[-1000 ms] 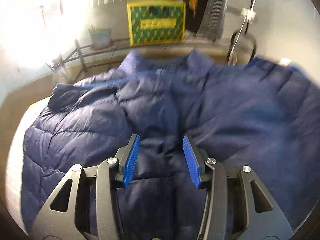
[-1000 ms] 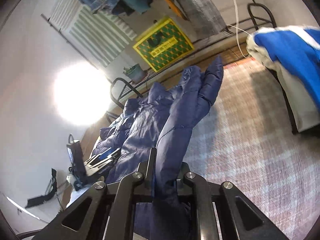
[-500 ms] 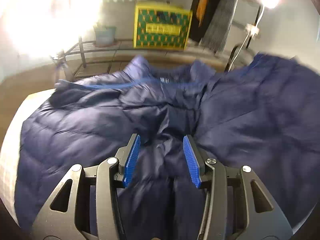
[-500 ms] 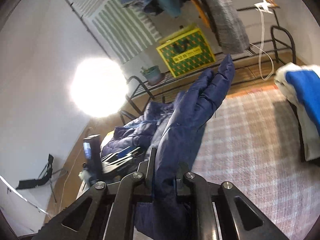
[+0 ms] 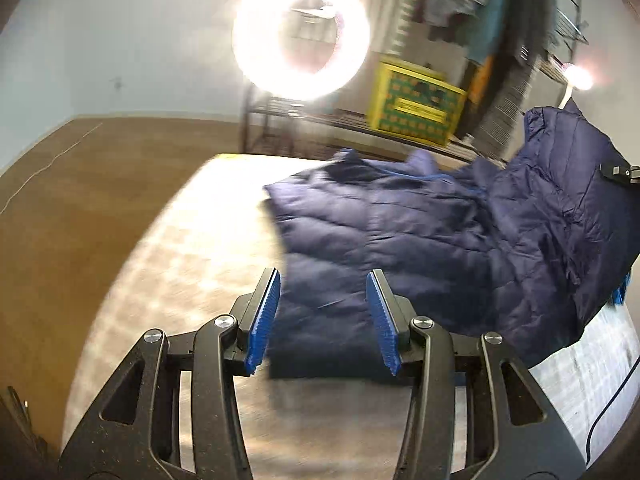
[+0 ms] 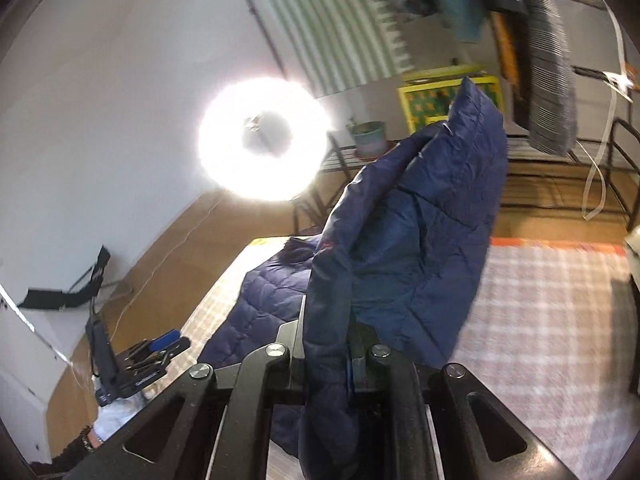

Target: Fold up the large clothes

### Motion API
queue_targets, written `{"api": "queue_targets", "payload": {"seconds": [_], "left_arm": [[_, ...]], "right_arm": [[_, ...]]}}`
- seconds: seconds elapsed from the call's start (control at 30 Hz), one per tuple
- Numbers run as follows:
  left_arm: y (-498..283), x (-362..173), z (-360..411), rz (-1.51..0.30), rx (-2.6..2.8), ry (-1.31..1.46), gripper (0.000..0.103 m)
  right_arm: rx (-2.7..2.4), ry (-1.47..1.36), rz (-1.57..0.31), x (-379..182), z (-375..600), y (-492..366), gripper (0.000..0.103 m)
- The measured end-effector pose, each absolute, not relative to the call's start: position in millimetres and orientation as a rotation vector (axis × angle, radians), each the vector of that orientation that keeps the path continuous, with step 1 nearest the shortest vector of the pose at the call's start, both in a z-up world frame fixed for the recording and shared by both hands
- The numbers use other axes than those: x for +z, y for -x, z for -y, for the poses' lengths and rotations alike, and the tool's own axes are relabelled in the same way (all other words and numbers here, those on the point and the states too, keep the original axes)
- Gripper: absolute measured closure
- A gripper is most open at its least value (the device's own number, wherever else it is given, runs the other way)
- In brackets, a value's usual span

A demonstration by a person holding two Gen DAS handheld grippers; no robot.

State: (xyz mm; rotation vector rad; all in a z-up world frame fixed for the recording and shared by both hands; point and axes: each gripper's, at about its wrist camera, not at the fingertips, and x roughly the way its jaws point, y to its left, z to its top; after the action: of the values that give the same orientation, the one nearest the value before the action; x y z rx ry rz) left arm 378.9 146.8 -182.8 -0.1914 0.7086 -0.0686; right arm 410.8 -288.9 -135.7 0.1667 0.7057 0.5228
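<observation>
A navy quilted jacket [image 5: 400, 232] lies on a checked cloth [image 5: 192, 264], its right side raised off the surface. My left gripper [image 5: 323, 280] hovers open over the jacket's near left edge, and nothing sits between its blue pads [image 5: 264, 320]. In the right wrist view my right gripper [image 6: 326, 332] is shut on a fold of the jacket [image 6: 420, 220]. The fabric hangs up and over its fingers and hides the tips. The left gripper [image 6: 160, 348] shows low on the left there, beside the jacket.
A bright ring light [image 5: 300, 36] stands beyond the cloth's far edge. Behind it are a metal rack [image 5: 280, 120], a yellow-green crate [image 5: 416, 106], a plant pot [image 6: 370, 138] and hanging clothes [image 5: 480, 12]. Wooden floor [image 5: 80, 200] lies to the left. A cable [image 5: 612, 400] runs at the right.
My left gripper has swung left from over the jacket's middle to its left edge, still open. My right gripper has risen and rolled, carrying the jacket fold higher.
</observation>
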Motion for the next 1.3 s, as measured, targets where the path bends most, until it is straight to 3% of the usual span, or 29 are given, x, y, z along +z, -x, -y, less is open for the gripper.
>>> {"api": "queue_targets", "payload": {"seconds": [0.33, 0.63, 1.0, 1.07, 1.17, 1.3], "left_arm": [[-354.8, -193.5, -194.6, -0.685, -0.009, 0.289, 0.057], [-351.7, -201.4, -213.9, -0.685, 0.032, 0.329, 0.057], [-348.2, -210.0, -246.8, -0.69, 0.098, 0.364, 0.057], [-348.3, -207.1, -250.1, -0.683, 0.102, 0.364, 0.057], [-348.4, -201.7, -251.6, -0.673, 0.105, 0.357, 0.057], [-352.6, -194.0, -247.9, -0.665, 0.085, 0.356, 0.057]], "right_arm": [[0.638, -0.014, -0.757, -154.4, 151.9, -435.4, 0.095], [0.669, 0.164, -0.903, -251.1, 27.3, -455.5, 0.099], [0.666, 0.24, -0.935, -295.0, -28.8, -464.2, 0.099], [0.699, 0.212, -0.946, -295.0, -30.1, -464.7, 0.091], [0.808, 0.1, -0.958, -280.7, -24.3, -460.4, 0.058], [0.894, -0.002, -0.933, -254.7, 2.3, -439.8, 0.054]]}}
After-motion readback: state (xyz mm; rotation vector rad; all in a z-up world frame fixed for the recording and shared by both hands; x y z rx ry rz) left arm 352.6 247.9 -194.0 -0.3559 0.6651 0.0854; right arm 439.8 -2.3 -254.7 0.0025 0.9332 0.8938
